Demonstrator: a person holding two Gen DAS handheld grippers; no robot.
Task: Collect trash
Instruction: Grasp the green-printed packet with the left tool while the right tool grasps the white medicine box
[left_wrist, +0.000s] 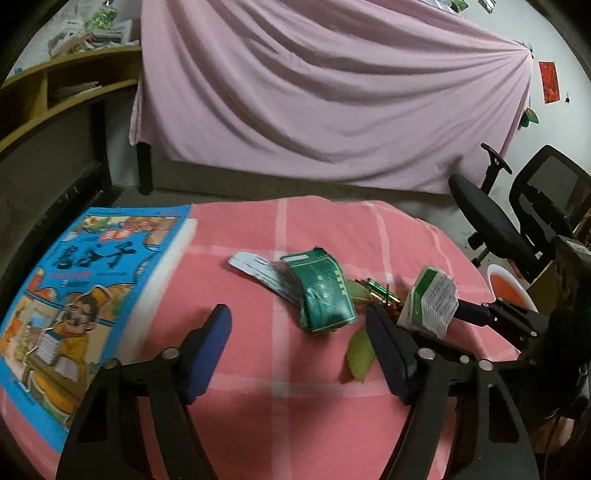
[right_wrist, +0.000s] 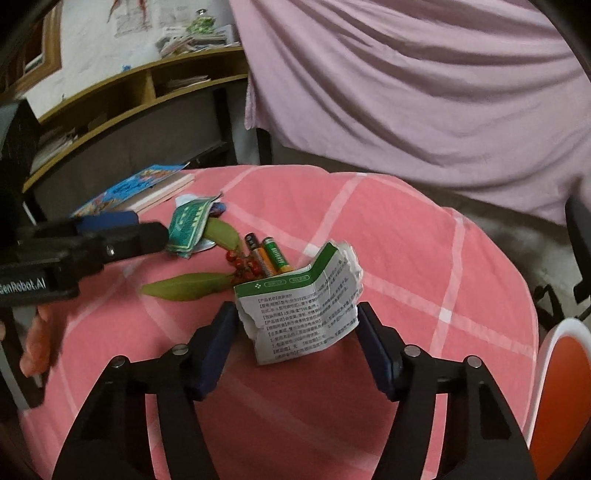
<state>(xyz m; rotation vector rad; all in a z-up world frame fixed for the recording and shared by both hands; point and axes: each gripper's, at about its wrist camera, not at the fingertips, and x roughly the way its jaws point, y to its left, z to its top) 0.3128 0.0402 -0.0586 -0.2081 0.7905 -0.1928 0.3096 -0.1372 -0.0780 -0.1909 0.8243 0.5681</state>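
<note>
A crumpled green-and-white paper leaflet (right_wrist: 306, 314) sits between the fingers of my right gripper (right_wrist: 297, 325), whose jaws stand wide around it with the pads apart from it. It also shows in the left wrist view (left_wrist: 430, 302). Behind it lie two batteries (right_wrist: 271, 256), red berries (right_wrist: 243, 266) and green leaves (right_wrist: 184, 286). A green foil packet (left_wrist: 323, 291) lies on the pink checked cloth (left_wrist: 295, 406) in front of my left gripper (left_wrist: 299, 332), which is open and empty.
A blue picture book (left_wrist: 81, 295) lies at the table's left. An orange-lined white bin (right_wrist: 565, 387) stands at the right edge. A black office chair (left_wrist: 517, 214) and a pink-draped table (left_wrist: 332, 92) stand beyond.
</note>
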